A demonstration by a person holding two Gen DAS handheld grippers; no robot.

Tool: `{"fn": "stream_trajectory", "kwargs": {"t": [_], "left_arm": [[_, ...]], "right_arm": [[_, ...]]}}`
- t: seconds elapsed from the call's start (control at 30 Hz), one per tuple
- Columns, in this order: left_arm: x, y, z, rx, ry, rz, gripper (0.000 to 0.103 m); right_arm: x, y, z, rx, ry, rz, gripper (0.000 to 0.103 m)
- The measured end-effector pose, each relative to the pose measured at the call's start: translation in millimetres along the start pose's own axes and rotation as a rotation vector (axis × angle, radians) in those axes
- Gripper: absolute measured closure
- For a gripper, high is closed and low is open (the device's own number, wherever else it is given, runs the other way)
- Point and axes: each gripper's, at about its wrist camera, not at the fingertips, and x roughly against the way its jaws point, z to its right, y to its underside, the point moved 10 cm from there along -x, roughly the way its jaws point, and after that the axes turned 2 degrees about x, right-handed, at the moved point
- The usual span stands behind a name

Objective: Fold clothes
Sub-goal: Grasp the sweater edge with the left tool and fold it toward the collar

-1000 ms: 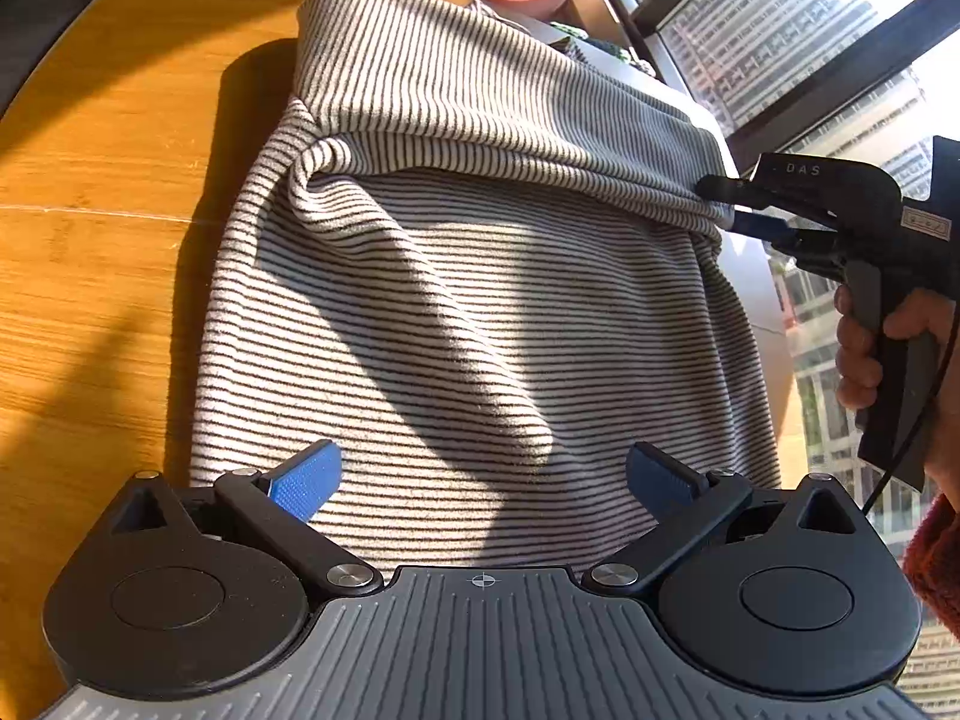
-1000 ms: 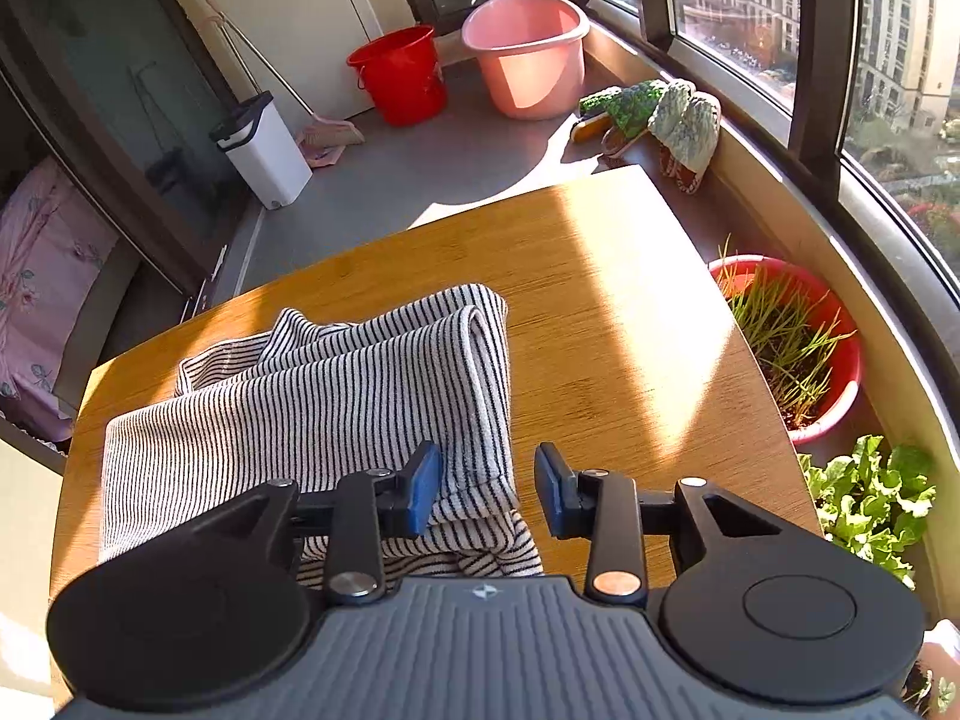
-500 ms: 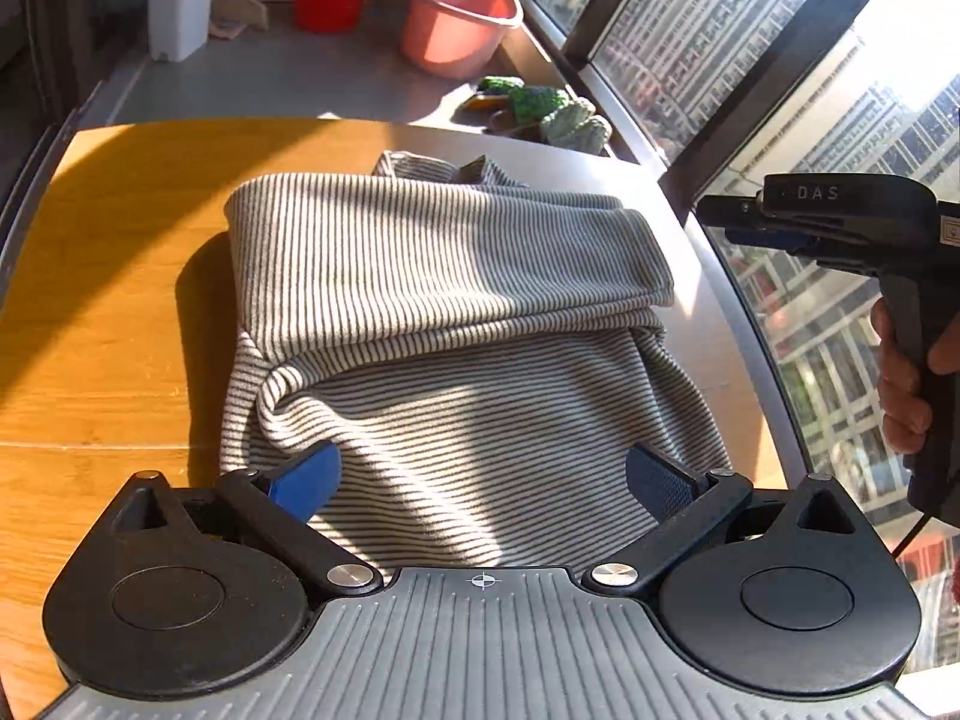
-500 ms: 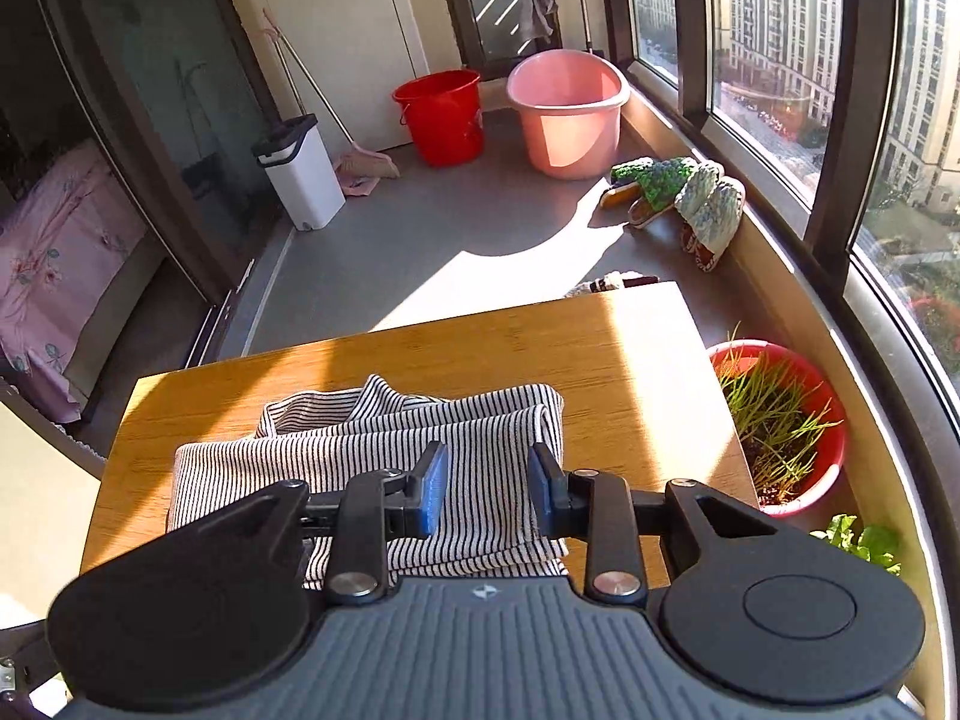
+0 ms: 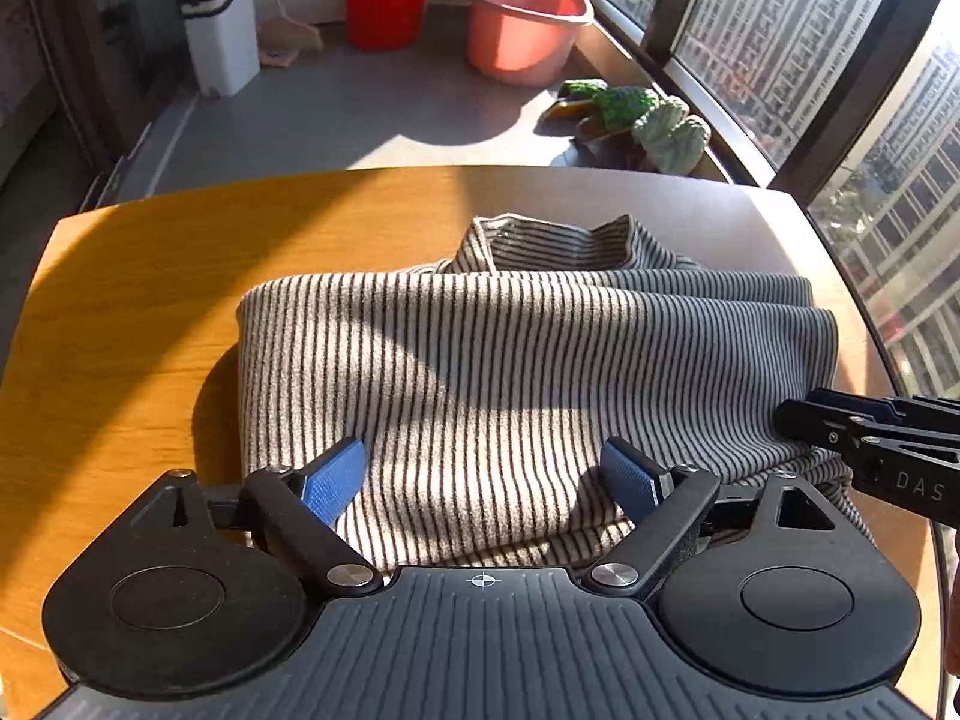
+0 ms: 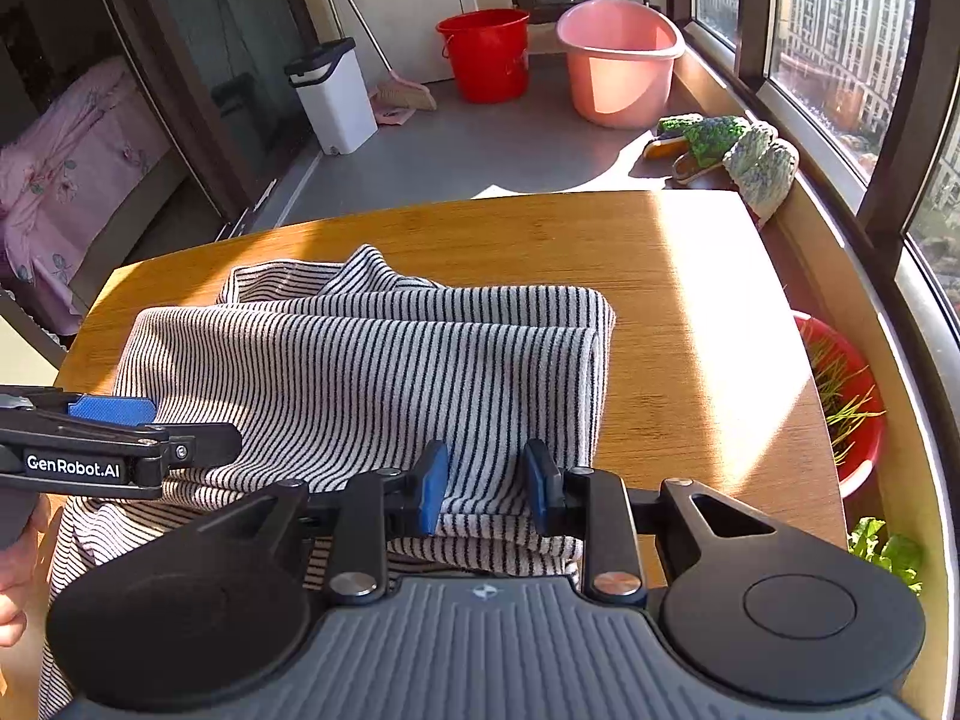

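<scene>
A striped grey-and-black garment [image 5: 510, 348] lies folded over on itself on the wooden table [image 5: 120, 300], collar at the far side. My left gripper [image 5: 480, 456] hovers over its near edge, jaws wide and closing. Cloth lies below them and the blue pads do not press it. In the right wrist view the garment [image 6: 360, 372] fills the table's [image 6: 690, 312] left half. My right gripper [image 6: 485, 474] stands over its near right corner, narrowly open, with cloth showing in the gap. It enters the left wrist view [image 5: 786, 420] at the garment's right edge.
Beyond the table's far edge, the balcony floor holds a red bucket [image 5: 387, 0], a pink basin [image 5: 522, 24], a white bin [image 5: 222, 30] and green slippers [image 5: 630, 114]. A red pot of grass [image 6: 852, 396] stands below the table's right edge, by the windows.
The right gripper let go of the folded-over edge, lifted clear, then came back down to the garment's right edge. The left gripper drew back toward the near edge, its jaws slightly narrower.
</scene>
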Motion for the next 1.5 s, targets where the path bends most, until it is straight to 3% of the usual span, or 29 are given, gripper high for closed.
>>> {"fn": "stream_trajectory", "kwargs": {"t": [0.13,0.27,0.33,0.4,0.5,0.67,0.83,0.87,0.93,0.97,1.13,1.27,1.47,1.5], "left_arm": [[10.4,-5.2,1.6,0.044,0.030,-0.021,0.008],[41.8,-18.0,-28.9,0.229,0.054,0.058,0.008],[42.0,-25.4,-50.3,0.292,0.038,0.067,0.006],[24.3,-28.1,-64.3,0.306,-0.001,0.026,0.006],[2.6,-30.4,-73.1,0.318,-0.025,-0.020,0.006],[-6.8,-32.1,-70.7,0.280,-0.038,-0.018,0.006],[-16.7,-31.5,-70.1,0.255,-0.045,-0.024,0.004],[-18.0,-31.9,-68.6,0.236,-0.055,-0.024,0.003],[-18.3,-32.0,-65.4,0.219,-0.062,-0.029,0.003],[-17.7,-32.2,-63.5,0.210,-0.062,-0.028,0.004],[-13.5,-33.5,-55.3,0.177,-0.055,-0.014,0.022],[-8.4,-34.6,-53.2,0.149,-0.059,0.001,0.036],[9.1,-36.6,-53.9,0.096,-0.070,0.046,0.072],[13.8,-37.0,-54.9,0.103,-0.060,0.058,0.072]], "right_arm": [[2.2,-5.2,2.2,0.010,-0.071,-0.045,0.071],[17.7,-21.9,16.5,-0.047,-0.136,-0.068,0.067],[25.5,-36.9,29.5,-0.085,-0.117,-0.022,0.043],[22.9,-54.5,41.4,-0.125,-0.115,0.010,0.031],[-1.5,-66.1,45.1,-0.119,-0.096,-0.019,0.031],[-34.8,-64.7,37.8,-0.050,-0.044,-0.097,0.031],[-38.2,-51.6,38.6,-0.113,-0.047,-0.119,0.030],[-37.1,-50.0,35.9,-0.098,-0.050,-0.119,0.031],[-37.1,-49.3,28.1,-0.074,-0.064,-0.117,0.051],[-37.2,-49.0,24.2,-0.063,-0.071,-0.115,0.052],[-40.1,-55.8,13.7,-0.004,-0.068,-0.113,0.074],[-35.0,-59.2,9.2,0.020,-0.075,-0.107,0.082],[-13.5,-67.6,1.6,0.020,-0.083,-0.064,0.087],[-7.0,-69.4,-1.2,0.023,-0.090,-0.051,0.088]]}}
